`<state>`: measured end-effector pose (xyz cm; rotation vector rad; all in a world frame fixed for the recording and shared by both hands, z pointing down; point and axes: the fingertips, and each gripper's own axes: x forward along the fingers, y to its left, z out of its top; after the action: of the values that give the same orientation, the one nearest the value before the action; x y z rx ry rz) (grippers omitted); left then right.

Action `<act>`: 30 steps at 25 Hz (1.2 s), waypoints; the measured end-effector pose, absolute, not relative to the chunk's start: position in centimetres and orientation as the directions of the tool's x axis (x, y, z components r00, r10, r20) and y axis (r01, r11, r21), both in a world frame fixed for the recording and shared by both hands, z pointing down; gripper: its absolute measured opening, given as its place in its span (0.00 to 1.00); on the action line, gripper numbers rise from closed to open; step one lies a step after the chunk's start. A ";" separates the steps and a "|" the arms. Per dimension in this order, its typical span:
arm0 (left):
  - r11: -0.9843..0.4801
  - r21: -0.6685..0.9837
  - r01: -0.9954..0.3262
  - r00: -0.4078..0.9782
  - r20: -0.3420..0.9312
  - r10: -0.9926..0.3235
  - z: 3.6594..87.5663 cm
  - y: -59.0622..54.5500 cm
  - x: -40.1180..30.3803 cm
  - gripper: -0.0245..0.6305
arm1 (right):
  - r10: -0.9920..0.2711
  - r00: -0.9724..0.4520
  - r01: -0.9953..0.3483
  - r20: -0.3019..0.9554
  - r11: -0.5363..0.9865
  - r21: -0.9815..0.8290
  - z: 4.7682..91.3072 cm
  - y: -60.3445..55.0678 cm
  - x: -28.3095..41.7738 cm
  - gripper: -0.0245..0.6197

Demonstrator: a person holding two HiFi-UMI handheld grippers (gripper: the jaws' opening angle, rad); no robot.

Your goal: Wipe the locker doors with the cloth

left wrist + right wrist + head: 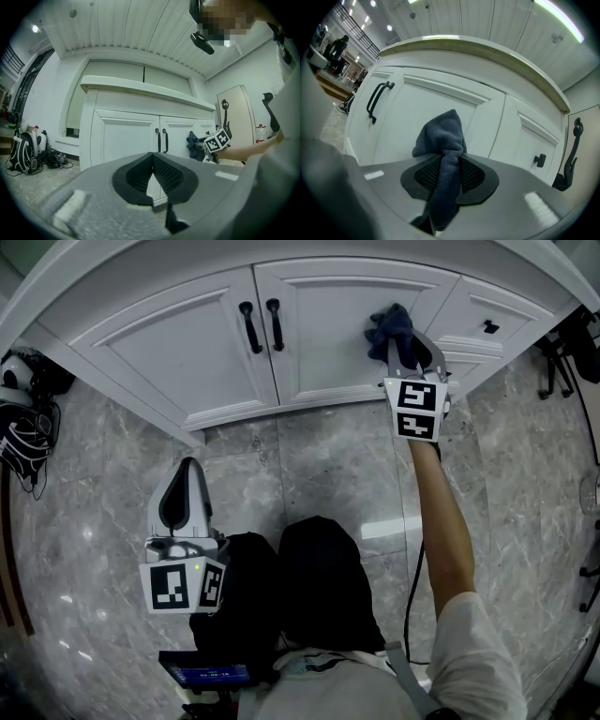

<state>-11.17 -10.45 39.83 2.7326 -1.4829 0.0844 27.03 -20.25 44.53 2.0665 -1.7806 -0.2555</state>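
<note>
The lower end of the cloth, between the jaws of the right gripper, gets lost at the dark bottom edge. Dark bags are cut by the left edge; far figures are too small to tell

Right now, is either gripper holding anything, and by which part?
The right gripper is shut on the dark cloth, pinching its bunched middle; a wad sticks out past the jaws. The left gripper is shut, empty.

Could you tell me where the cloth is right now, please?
In the head view the cloth is at upper right, clamped in the right gripper at the right locker door, right of the black handles.
</note>
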 end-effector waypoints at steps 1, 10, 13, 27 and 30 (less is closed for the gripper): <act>-0.546 0.000 -0.838 0.545 0.062 -0.836 39.8 -10.4 -11.1 0.04 | -0.978 0.175 -0.903 0.117 -0.111 0.416 44.4 -20.2 27.5 0.18; -0.543 -0.009 -0.840 0.542 0.062 -0.838 39.7 -10.1 -11.1 0.04 | -0.973 0.190 -0.907 0.128 -0.125 0.402 46.8 -19.7 28.0 0.18; -0.545 -0.011 -0.838 0.544 0.062 -0.837 39.7 -10.1 -11.1 0.04 | -0.969 0.188 -0.911 0.158 -0.112 0.397 49.0 -19.7 27.9 0.18; -0.534 -0.020 -0.845 0.532 0.066 -0.844 39.6 -10.1 -12.1 0.04 | -0.972 0.128 -0.941 0.195 -0.057 0.334 53.4 -21.3 22.0 0.17; -0.537 -0.018 -0.844 0.534 0.066 -0.843 39.6 -10.0 -12.1 0.04 | -0.978 0.093 -0.948 0.187 -0.029 0.316 53.4 -22.1 18.7 0.17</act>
<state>-12.07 -10.02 39.63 2.7379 -1.5045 0.1045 18.75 -22.06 53.37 2.0210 -1.8970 -0.1149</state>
